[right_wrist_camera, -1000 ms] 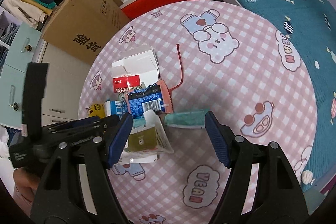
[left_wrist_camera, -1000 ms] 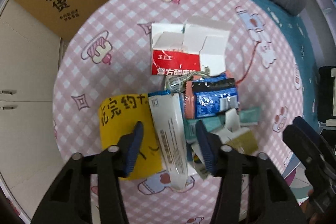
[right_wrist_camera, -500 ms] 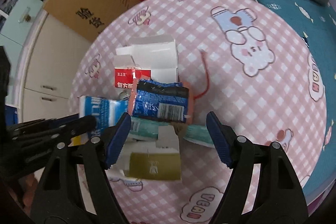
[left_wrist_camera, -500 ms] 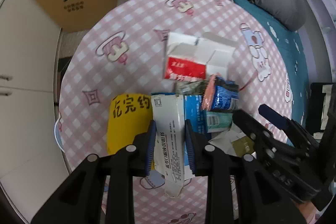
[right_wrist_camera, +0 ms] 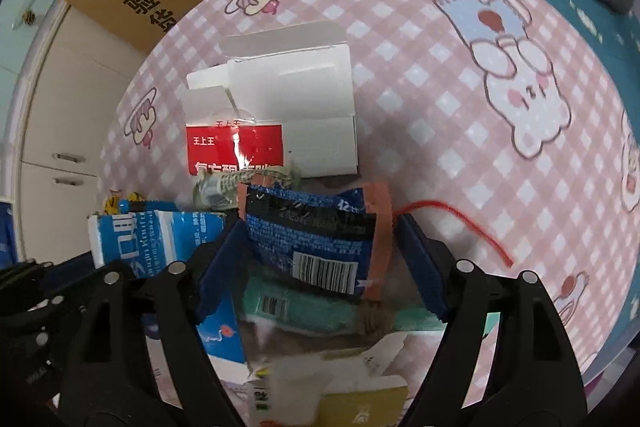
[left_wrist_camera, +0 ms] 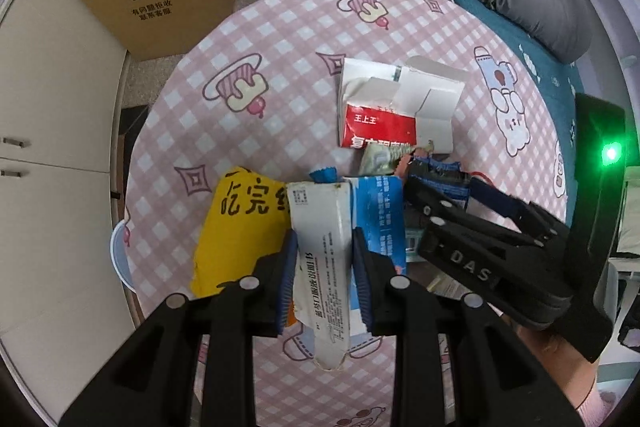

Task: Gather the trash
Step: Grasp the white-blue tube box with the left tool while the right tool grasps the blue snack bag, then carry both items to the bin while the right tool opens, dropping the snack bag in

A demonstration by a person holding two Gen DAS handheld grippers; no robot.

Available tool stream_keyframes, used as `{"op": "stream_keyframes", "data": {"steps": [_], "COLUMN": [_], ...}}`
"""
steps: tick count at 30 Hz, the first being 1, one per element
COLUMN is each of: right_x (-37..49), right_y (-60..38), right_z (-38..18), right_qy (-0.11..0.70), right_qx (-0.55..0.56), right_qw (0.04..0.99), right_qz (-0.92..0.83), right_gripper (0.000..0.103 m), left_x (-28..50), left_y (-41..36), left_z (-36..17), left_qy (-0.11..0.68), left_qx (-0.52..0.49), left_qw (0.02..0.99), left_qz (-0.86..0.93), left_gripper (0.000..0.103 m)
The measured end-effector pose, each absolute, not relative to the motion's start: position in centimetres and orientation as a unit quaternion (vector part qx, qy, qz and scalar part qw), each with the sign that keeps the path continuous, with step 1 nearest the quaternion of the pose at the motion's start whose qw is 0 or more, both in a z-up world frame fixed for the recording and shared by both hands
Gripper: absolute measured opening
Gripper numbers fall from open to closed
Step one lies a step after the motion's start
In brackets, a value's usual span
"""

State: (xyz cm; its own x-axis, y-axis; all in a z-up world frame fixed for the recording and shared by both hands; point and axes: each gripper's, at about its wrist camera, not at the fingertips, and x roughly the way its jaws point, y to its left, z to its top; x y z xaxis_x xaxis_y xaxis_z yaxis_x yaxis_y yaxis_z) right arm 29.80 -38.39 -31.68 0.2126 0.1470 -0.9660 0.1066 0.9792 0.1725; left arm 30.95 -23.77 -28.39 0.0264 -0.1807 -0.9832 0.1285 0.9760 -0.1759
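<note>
Left gripper (left_wrist_camera: 325,277) pinches the white tube (left_wrist_camera: 322,247) — right gripper (right_wrist_camera: 320,259) gapes around the blue wrapper (right_wrist_camera: 312,231).

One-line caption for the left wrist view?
Left gripper shut on a white tube amid trash on the pink checked table, right gripper alongside.

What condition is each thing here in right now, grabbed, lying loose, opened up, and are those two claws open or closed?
left gripper: shut on the white tube.
white tube: squeezed flat, clamped between the fingers.
right gripper: open, fingers either side of the blue wrapper.
blue wrapper: crumpled, not clamped.
red-and-white carton: flaps open, flattened on the table.
yellow paper: lying loose.
red string: lying loose.
</note>
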Motion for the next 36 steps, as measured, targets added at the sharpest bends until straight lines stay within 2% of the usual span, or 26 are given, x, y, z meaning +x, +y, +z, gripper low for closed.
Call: {"op": "stream_keyframes", "data": {"steps": [1,5,12,23,30,36], "right_x": [29.8,29.4,26.7,22.7,19.9,17.7], "right_y": [-38.3,-38.3,-40.4,-38.0,-28.5,-17.4], "right_z": [-31.6,-31.6,-28.8,-19.4,-16.7,-17.2], "right_qy": [0.628,0.631,0.6,0.519,0.498,0.513], "right_qx": [0.095,0.1,0.124,0.133,0.128,0.137], "right_qw": [0.772,0.769,0.79,0.844,0.857,0.841], "right_qz": [0.017,0.025,0.013,-0.002,0.034,0.104], "right_gripper": [0.06,0.054,0.053,0.053,0.054,0.053], "left_x": [30.9,30.8,30.0,27.6,24.2,20.1], "left_y": [-23.7,-23.4,-23.1,-20.3,-12.4,-0.7], "left_z": [-28.4,-28.2,-27.0,-21.5,-18.5,-18.1], "left_qy": [0.69,0.69,0.681,0.637,0.609,0.604], "left_qx": [-0.02,-0.027,-0.038,-0.063,-0.08,-0.11], "left_qw": [0.716,0.714,0.72,0.748,0.768,0.779], "left_qz": [-0.108,-0.112,-0.128,-0.176,-0.179,-0.132], "left_gripper": [0.026,0.026,0.026,0.026,0.026,0.026]}}
